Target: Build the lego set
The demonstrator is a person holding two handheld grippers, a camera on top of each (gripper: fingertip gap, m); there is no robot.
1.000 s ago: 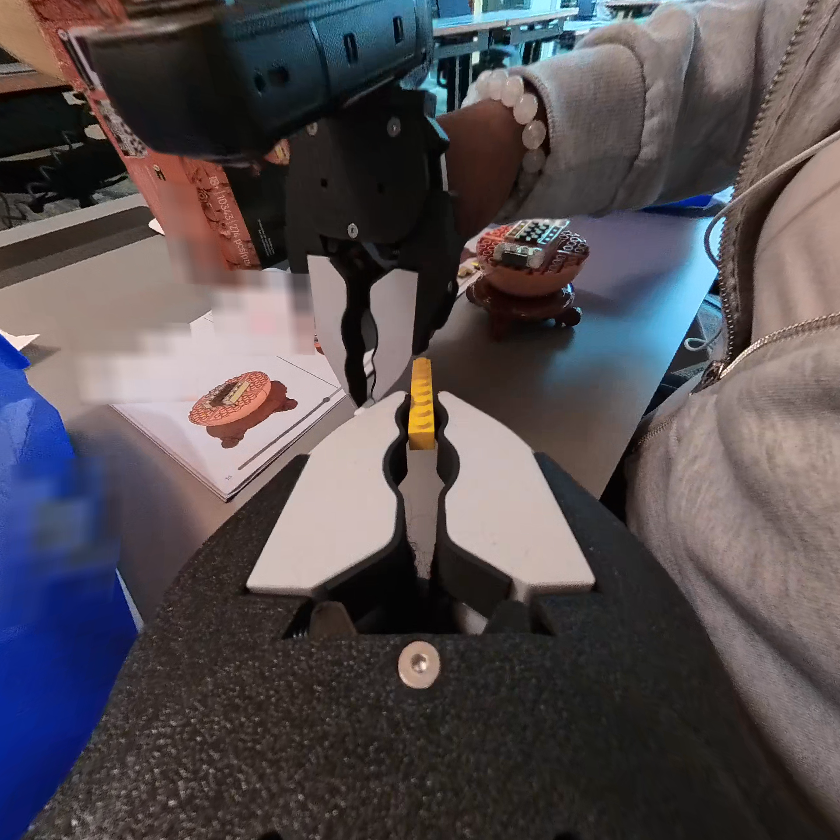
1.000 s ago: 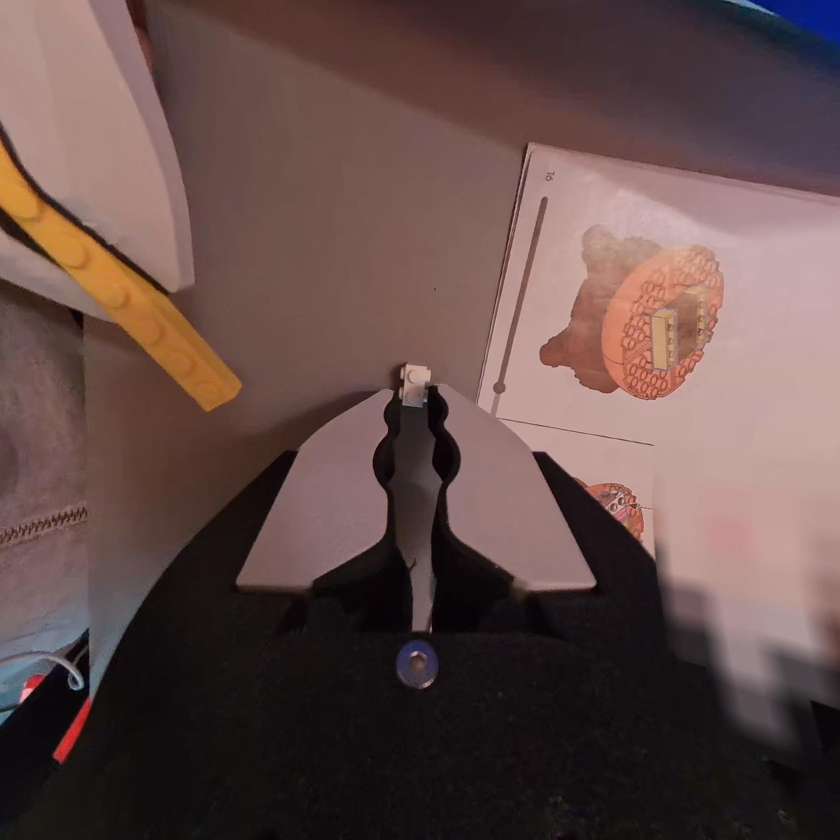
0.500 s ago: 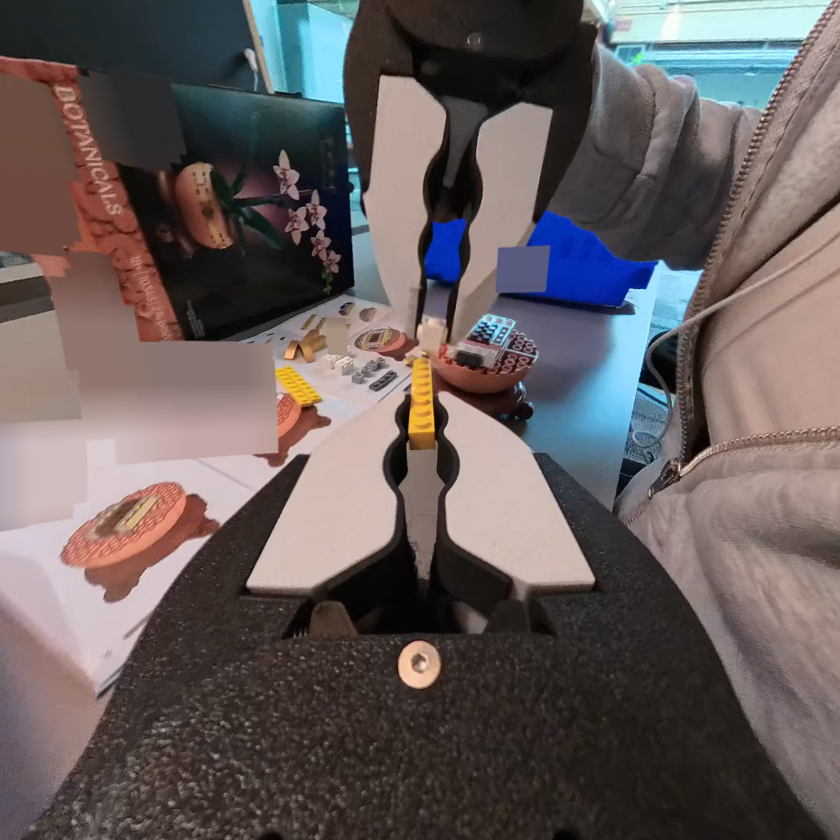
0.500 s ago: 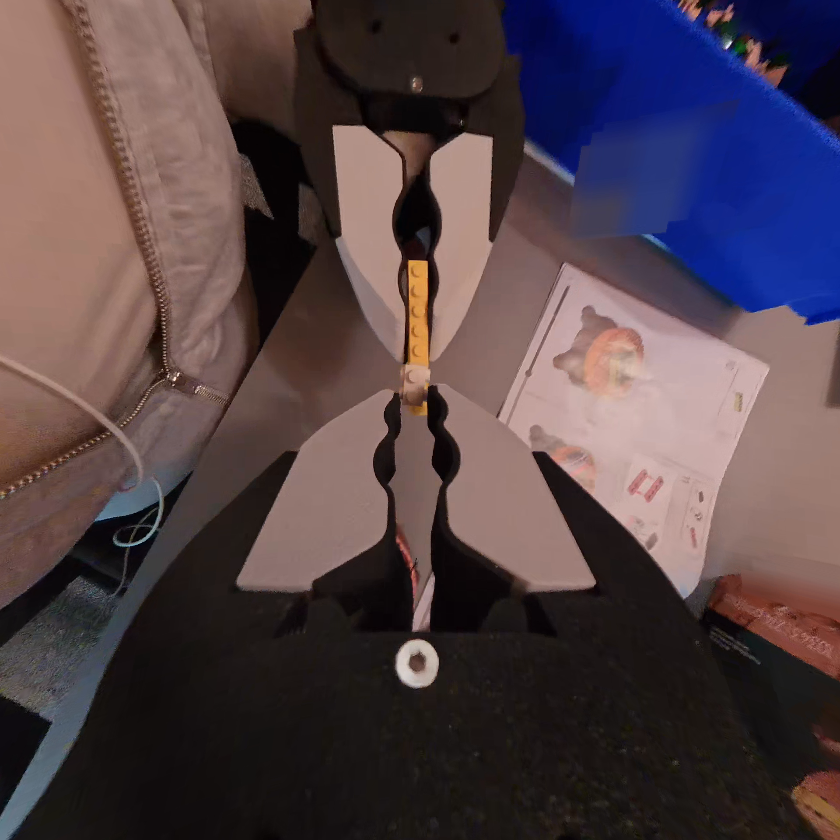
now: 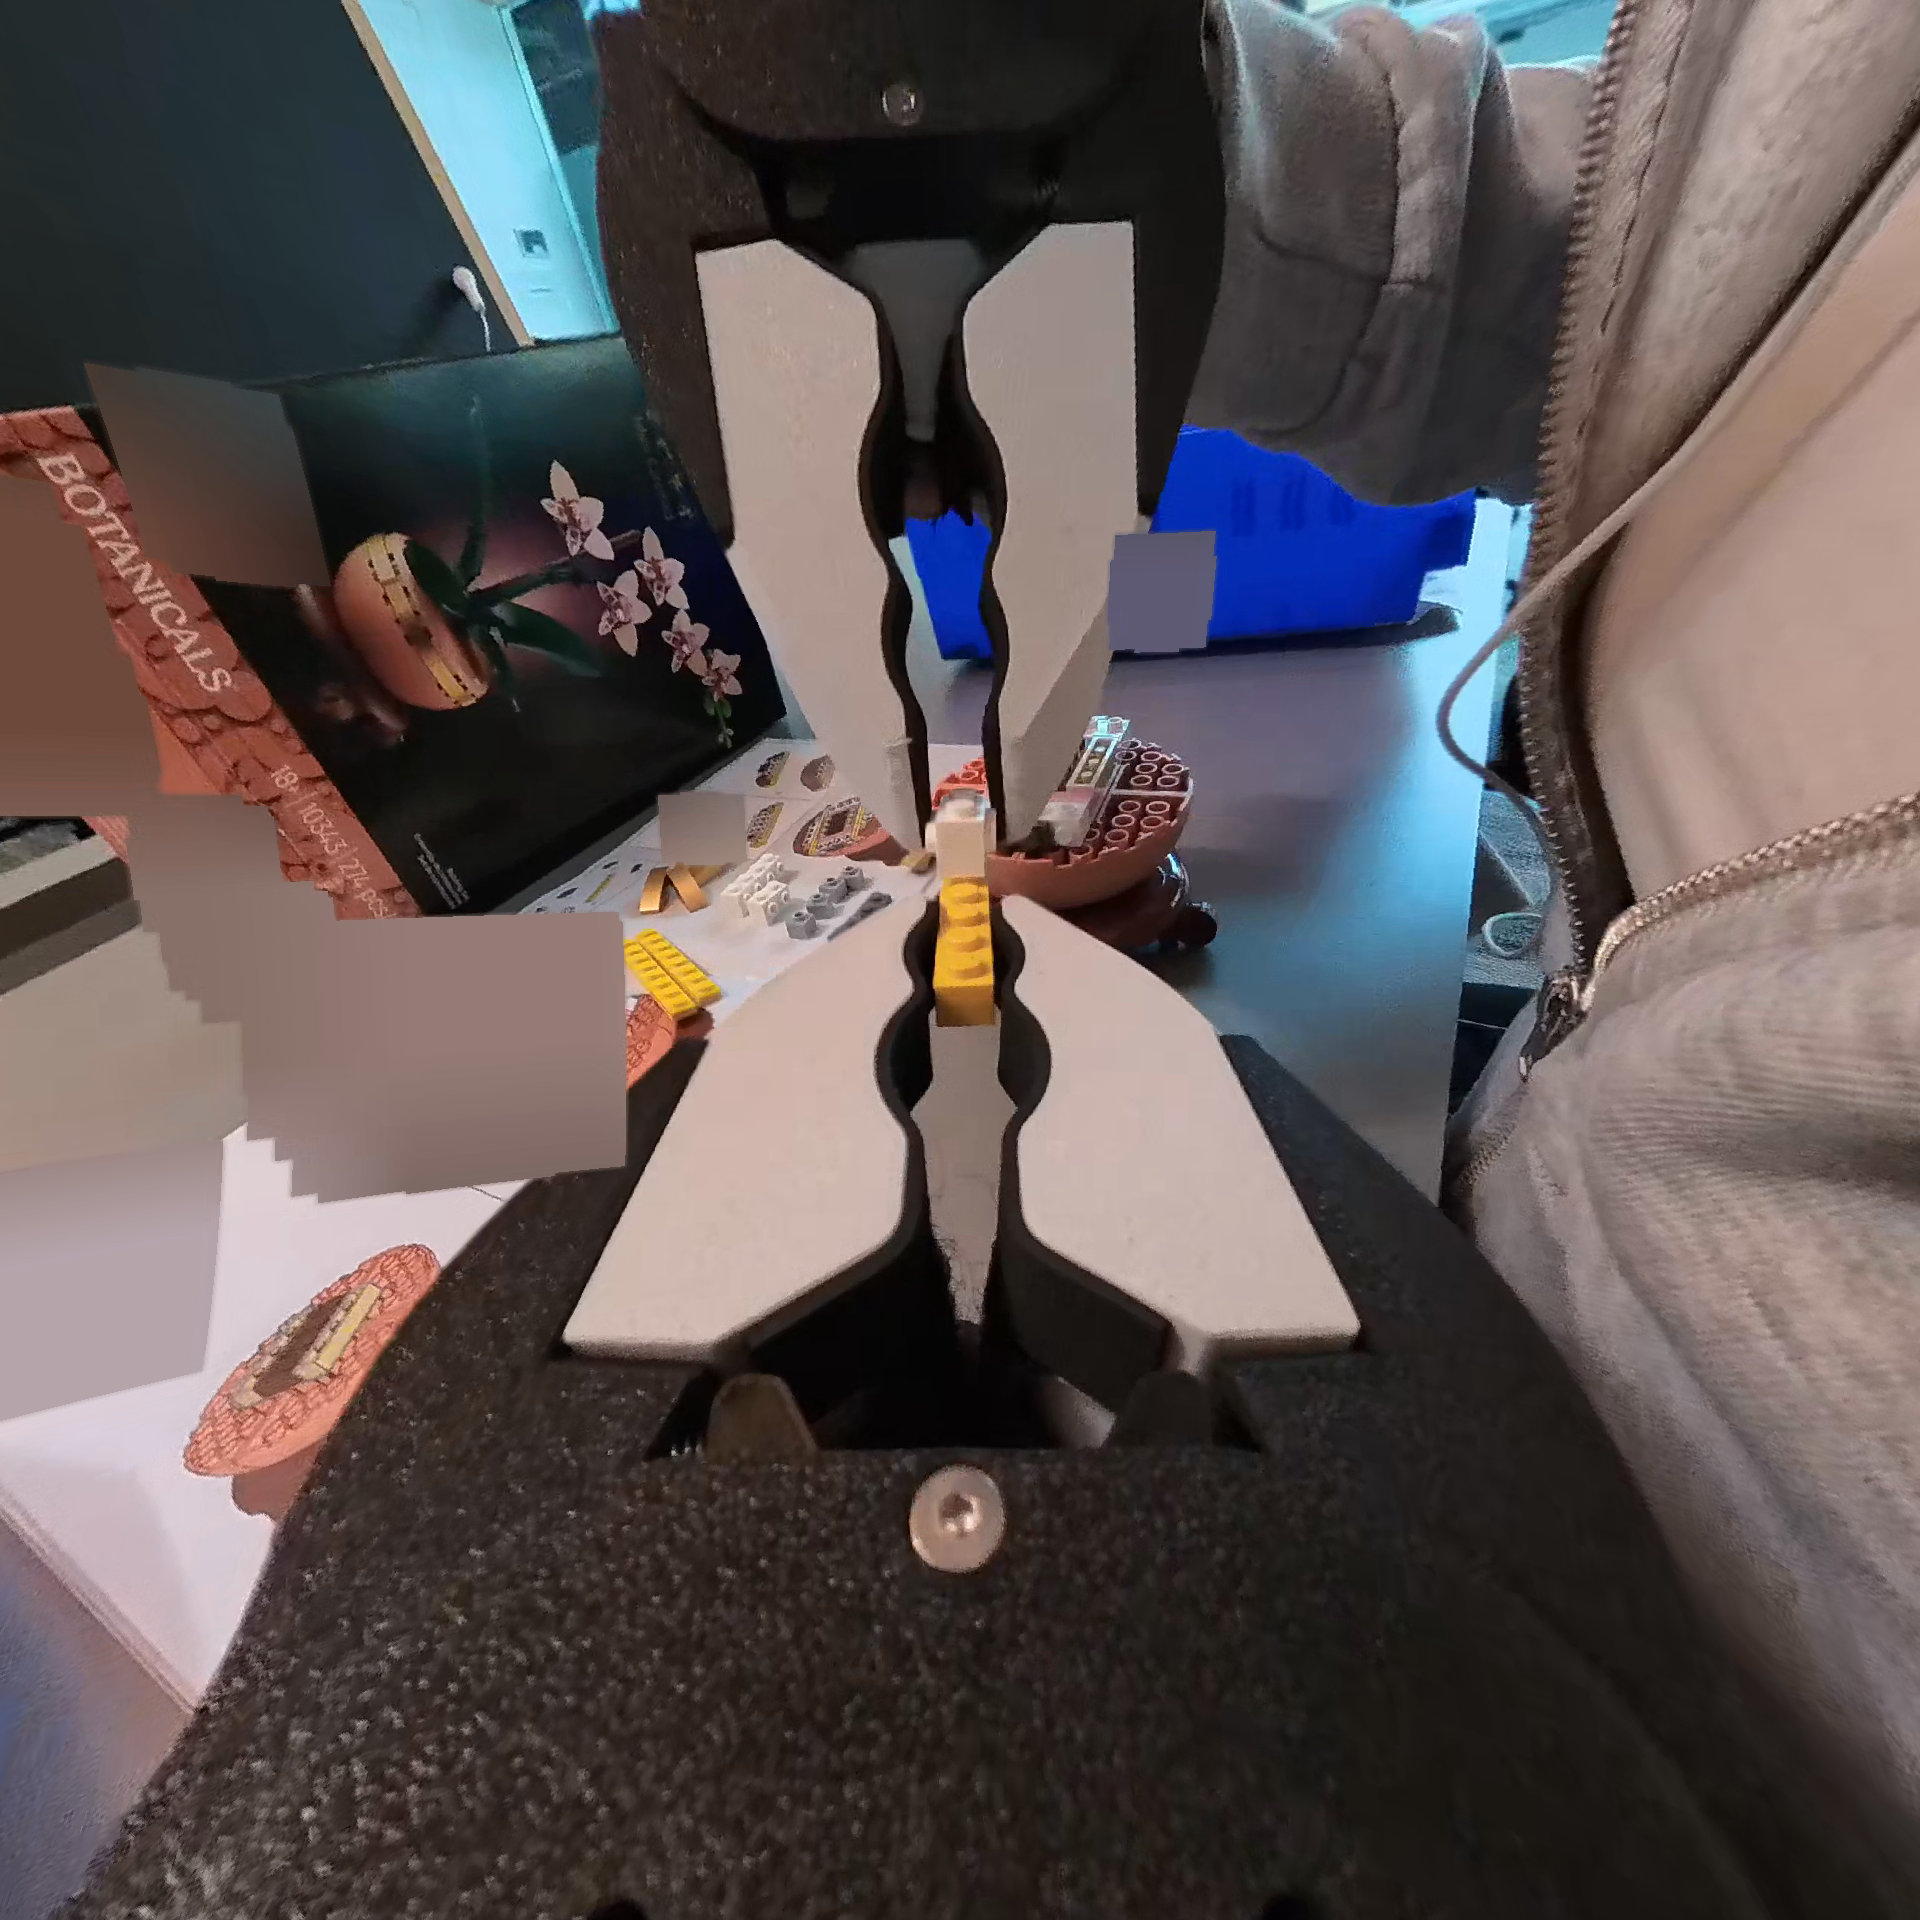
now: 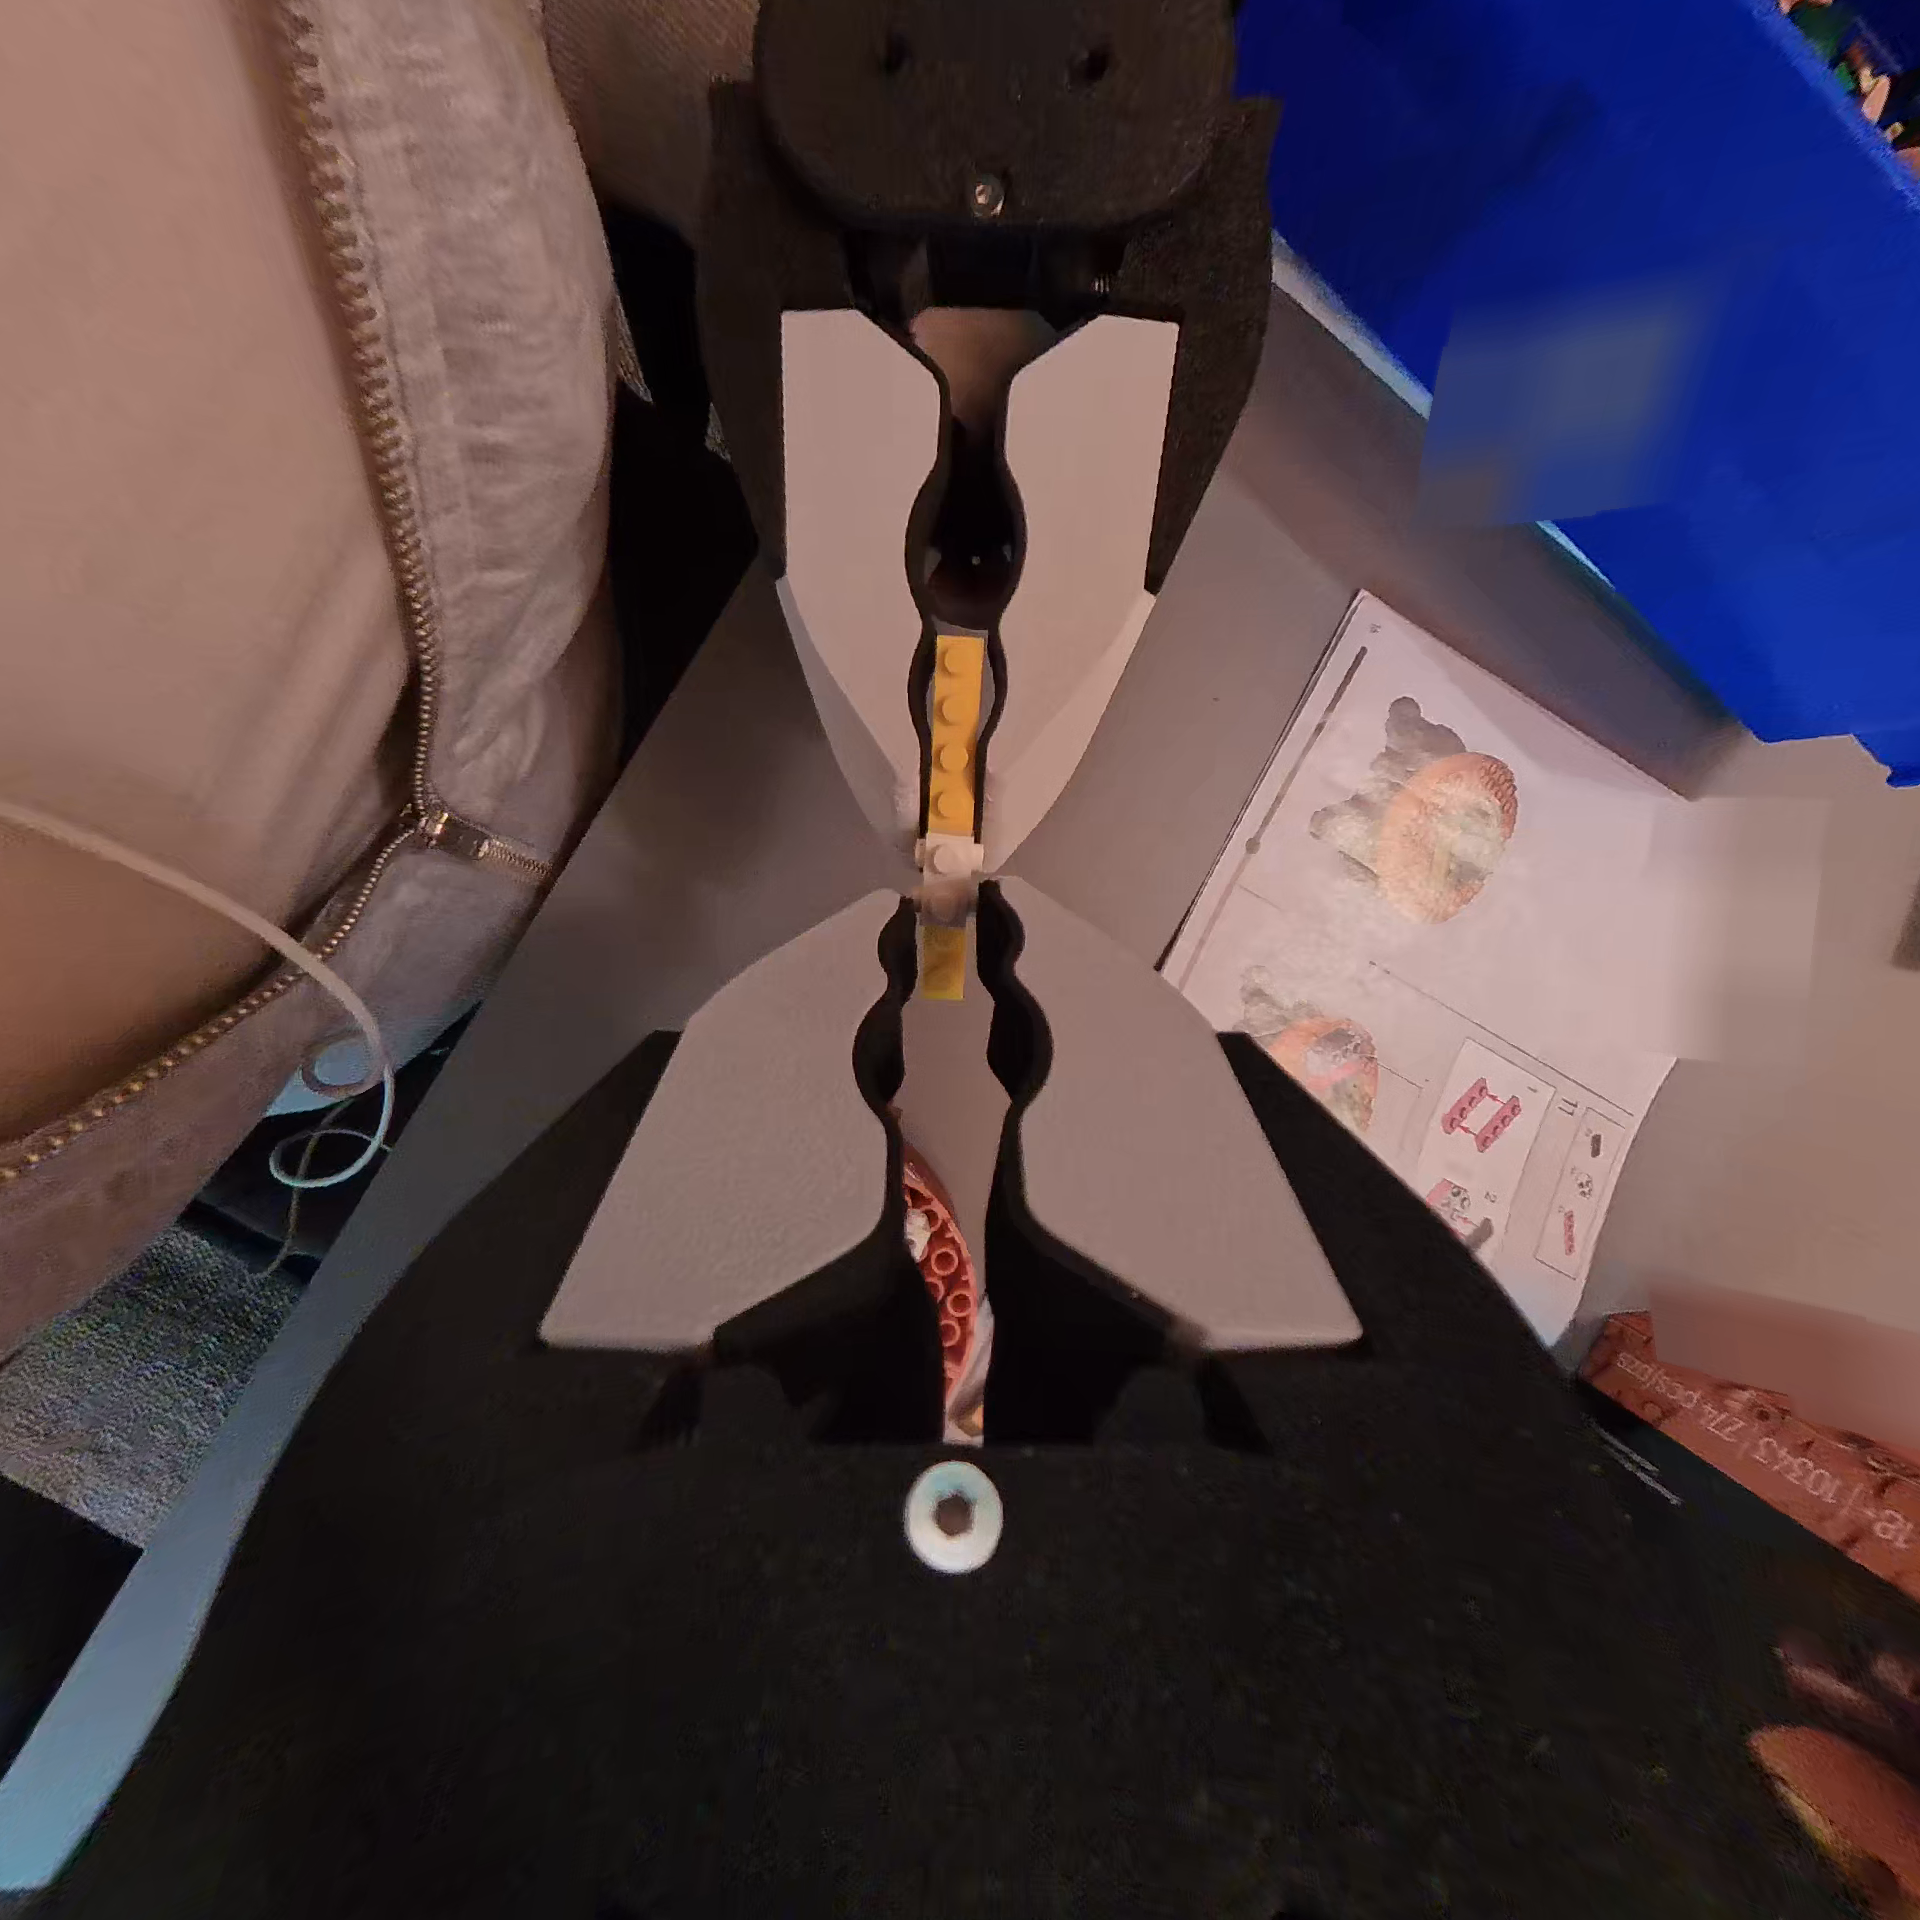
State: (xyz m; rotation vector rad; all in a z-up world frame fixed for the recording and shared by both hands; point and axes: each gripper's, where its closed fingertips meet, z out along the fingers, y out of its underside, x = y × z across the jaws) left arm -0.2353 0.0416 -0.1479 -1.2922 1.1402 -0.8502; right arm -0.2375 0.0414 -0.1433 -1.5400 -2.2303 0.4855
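Grippers meet nose to nose in the left wrist view: the left gripper (image 5: 964, 940), rising from the bottom of the frame, has its fingers closed on one yellow plate (image 5: 964, 951) held studs-up and pointing away, apparently so the free end is offered to the other tool. The right gripper (image 5: 958, 805) comes down from the top centre, its fingers pinched on one small white brick (image 5: 958, 840) that sits on the plate's far end, as I read it being pressed onto the studs. Behind them, right of centre, stands one half-built terracotta bowl model (image 5: 1101, 842); left of centre lie loose pieces on a sheet: two yellow plates (image 5: 670, 966), a few white and grey bits (image 5: 800, 899) too small to count, and a gold part. One set box (image 5: 468, 665) leans at upper left, one open instruction booklet (image 5: 260, 1340) lies at lower left, and one blue bin (image 5: 1320, 561) sits at upper right. In the right wrist view the same join shows at centre: the right gripper (image 6: 948, 906) from below clamps the white brick (image 6: 948, 862), the left gripper (image 6: 951, 831) from above grips the yellow plate (image 6: 956, 727), four studs showing between its fingers and one yellow end poking past the brick. One booklet (image 6: 1455, 935) lies at right, the blue bin (image 6: 1610, 312) at upper right, on the grey table (image 6: 1247, 582).
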